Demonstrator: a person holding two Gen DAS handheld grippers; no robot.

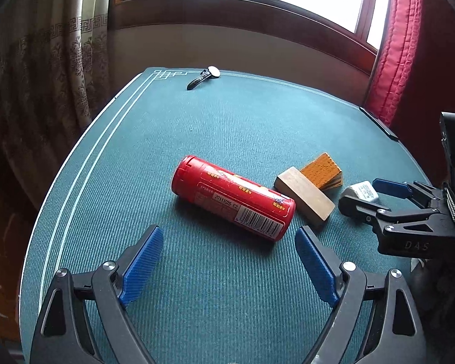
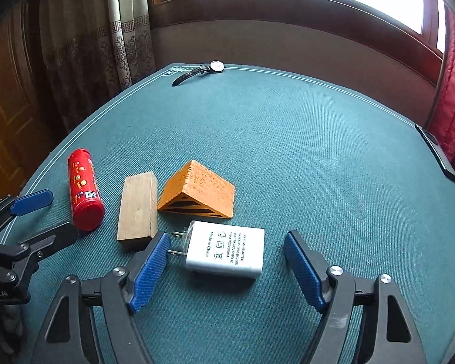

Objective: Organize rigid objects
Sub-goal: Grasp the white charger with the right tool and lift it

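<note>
Your left gripper (image 1: 229, 239) hovers over the green felt tabletop (image 1: 227, 127) with its jaws spread wide and nothing between the blue pads (image 1: 142, 262). The red plastic cylindrical canister with a barcode label (image 1: 232, 197) lies on its side just beyond the fingertips, untouched.

Touching the canister's near end, on its right, lies a plain rectangular wooden block (image 1: 303, 195), flat on the tabletop. Behind the block sits an orange wedge-shaped block with black stripes on one face (image 2: 197, 191), close to the wood; whether the two touch cannot be told.

Your right gripper (image 2: 227, 244) has its jaws apart, straddling the white rectangular power adapter (image 2: 226, 253), which lies flat with printed text up and its two metal prongs pointing toward the left pad (image 2: 150, 268). The prongs sit very near that pad; contact cannot be confirmed. The right pad stands clear of the adapter body. The adapter rests on the felt, not lifted.

At the far edge of the tabletop, well apart from everything else, lies a wristwatch with a white round dial and dark strap (image 2: 210, 68).
</note>
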